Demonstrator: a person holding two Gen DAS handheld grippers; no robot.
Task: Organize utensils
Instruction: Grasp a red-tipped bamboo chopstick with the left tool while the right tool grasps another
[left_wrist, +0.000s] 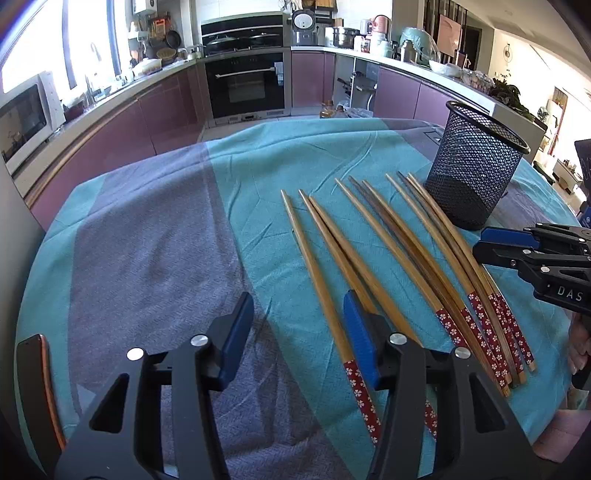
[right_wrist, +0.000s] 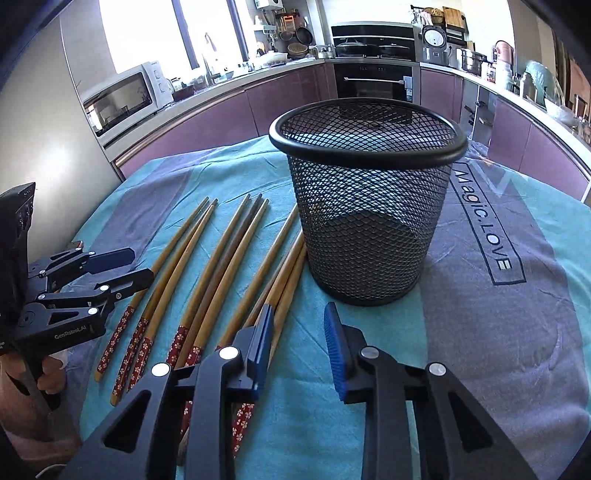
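My left hand-held gripper (left_wrist: 297, 314) hangs low over the cloth (left_wrist: 147, 240), its jaws partly open with nothing between them; its right pad sits just over the leftmost chopsticks (left_wrist: 369, 251). To its left the cloth lies bare out to the near-left edge, where a dark phone (left_wrist: 35, 387) rests. My right hand-held gripper (right_wrist: 299, 332) is set narrower, also holding nothing, with bare cloth showing in the gap. Its left pad hovers above the rightmost chopsticks, and the cup (right_wrist: 369, 206) stands upright just beyond its tips.

The chopsticks are fanned on the teal band of the cloth, patterned red ends toward me, thin tips pointing away. The rightmost ones run up against the foot of the mesh cup. Right of the cup the grey stripe with lettering is open room to the counter edge. Beyond the far edge comes a gap of floor, then the purple cabinets (left_wrist: 306, 77) and oven (left_wrist: 243, 85).
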